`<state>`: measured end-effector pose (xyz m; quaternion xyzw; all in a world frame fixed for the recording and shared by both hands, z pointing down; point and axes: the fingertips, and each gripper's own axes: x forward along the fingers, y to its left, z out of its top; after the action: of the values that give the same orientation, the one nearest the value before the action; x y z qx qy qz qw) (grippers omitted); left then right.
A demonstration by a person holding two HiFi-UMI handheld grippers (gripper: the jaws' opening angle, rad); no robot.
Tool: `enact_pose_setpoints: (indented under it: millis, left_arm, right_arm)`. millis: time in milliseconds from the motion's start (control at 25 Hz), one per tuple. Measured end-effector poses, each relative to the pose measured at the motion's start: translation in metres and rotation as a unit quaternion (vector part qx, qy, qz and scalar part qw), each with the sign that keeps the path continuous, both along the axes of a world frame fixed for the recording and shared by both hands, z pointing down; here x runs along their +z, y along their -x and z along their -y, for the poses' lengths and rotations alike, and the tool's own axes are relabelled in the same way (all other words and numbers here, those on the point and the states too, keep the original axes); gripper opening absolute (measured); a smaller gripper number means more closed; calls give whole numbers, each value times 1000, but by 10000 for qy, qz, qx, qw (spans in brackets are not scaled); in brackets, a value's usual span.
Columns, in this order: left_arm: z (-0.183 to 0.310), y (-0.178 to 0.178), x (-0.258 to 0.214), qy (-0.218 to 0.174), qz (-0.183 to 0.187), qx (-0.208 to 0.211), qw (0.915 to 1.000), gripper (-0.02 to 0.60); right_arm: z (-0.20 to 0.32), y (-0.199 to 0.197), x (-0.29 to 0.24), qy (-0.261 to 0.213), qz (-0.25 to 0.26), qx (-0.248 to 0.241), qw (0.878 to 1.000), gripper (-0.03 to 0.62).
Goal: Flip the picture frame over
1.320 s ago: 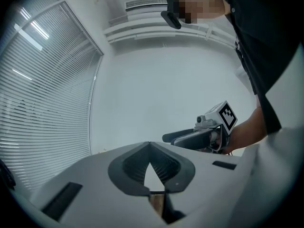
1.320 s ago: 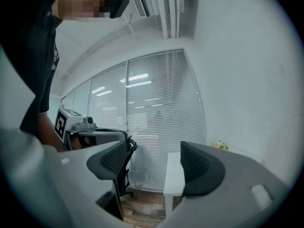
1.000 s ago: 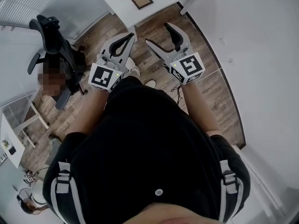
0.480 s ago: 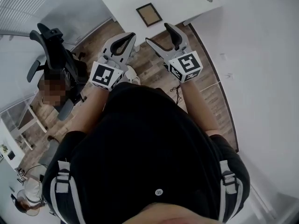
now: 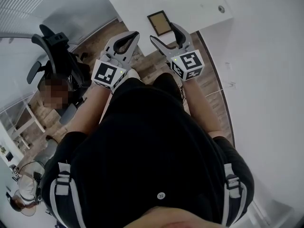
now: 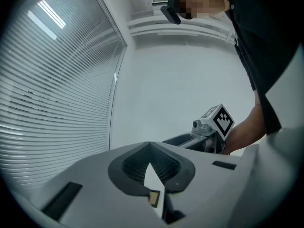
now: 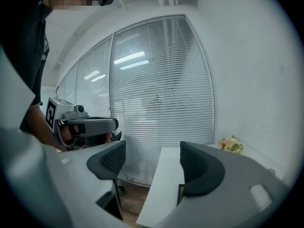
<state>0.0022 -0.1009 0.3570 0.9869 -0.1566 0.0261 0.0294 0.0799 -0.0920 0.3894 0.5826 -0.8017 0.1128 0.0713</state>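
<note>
A small dark-rimmed picture frame [image 5: 159,23] with a brown panel lies flat near the front edge of a white table [image 5: 190,4]. My left gripper [image 5: 136,33] is held over the wooden floor just left of the frame, its tips closed together and empty. My right gripper [image 5: 163,33] is open at the table's front edge, just short of the frame. In the left gripper view the pads [image 6: 142,167] meet at the tip, and a sliver of the frame [image 6: 154,198] shows through the gap below. In the right gripper view the gripper [image 7: 154,161] stands open over the table [image 7: 161,184].
A black office chair [image 5: 57,46] with a seated person stands on the wooden floor to the left. A white wall [image 5: 266,80] runs along the right. Window blinds [image 7: 156,99] lie beyond the table. A small bunch of flowers [image 7: 231,145] sits at the table's far end.
The table and frame have come closer in the head view. Both grippers now reach the table's front edge, and the frame sits just beyond the right gripper's fingers.
</note>
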Motion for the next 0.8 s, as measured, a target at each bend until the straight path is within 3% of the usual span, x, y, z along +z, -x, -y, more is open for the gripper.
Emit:
enact_pose_setpoints:
  millis: [360, 800]
  left_arm:
    - [42, -5, 20, 144, 71, -699, 9974, 5]
    - [75, -38, 47, 147, 160, -1459, 9891, 5]
  right_arm:
    - [59, -17, 31, 313, -132, -348, 9988, 367]
    - [114, -56, 90, 782, -193, -485, 9956, 360]
